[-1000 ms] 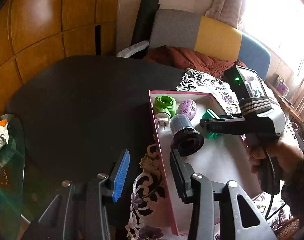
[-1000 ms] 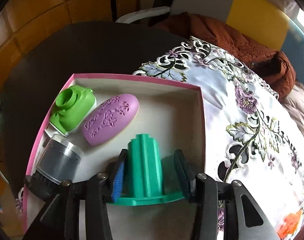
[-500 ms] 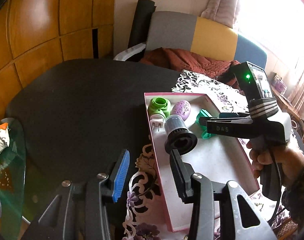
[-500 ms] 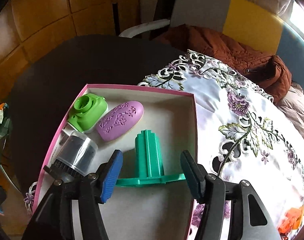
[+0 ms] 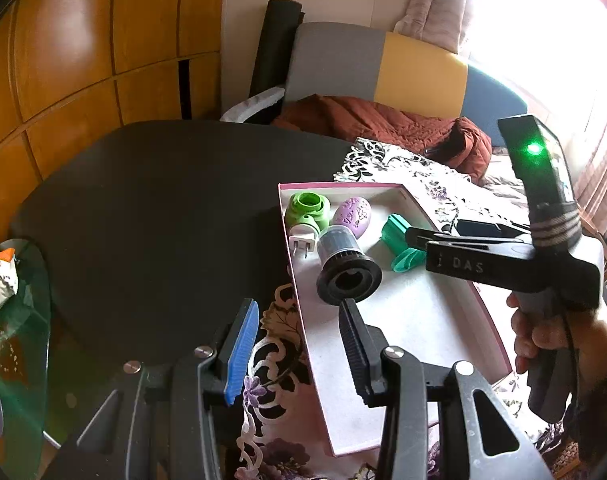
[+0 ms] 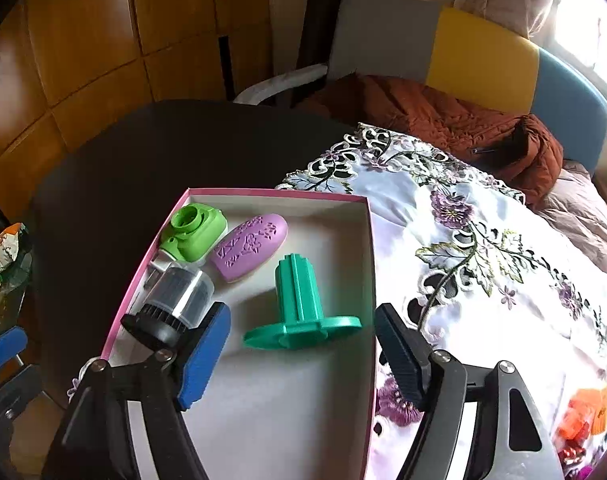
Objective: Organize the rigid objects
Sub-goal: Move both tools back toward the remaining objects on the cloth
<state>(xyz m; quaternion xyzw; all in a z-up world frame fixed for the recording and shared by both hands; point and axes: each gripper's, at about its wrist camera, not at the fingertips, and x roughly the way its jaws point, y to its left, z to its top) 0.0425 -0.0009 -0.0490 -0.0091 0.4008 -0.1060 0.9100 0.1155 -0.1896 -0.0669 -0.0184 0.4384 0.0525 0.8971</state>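
Item: green flanged spool [image 6: 299, 312], lying in pink-rimmed box [image 6: 271, 193], beside purple embossed case [image 6: 249, 246]. Right tongs [image 6: 303, 354] open, empty, near spool. Left tongs [image 5: 299, 344] open, empty. Step: placement apparently complete; next, fetch another object.

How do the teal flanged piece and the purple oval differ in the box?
The teal flanged piece is a ribbed column on a flat round flange; the purple oval is a smooth pebble shape with embossed flowers. The teal piece lies nearer the right gripper, the purple oval farther back beside the green part. Both lie loose in the pink-rimmed box.
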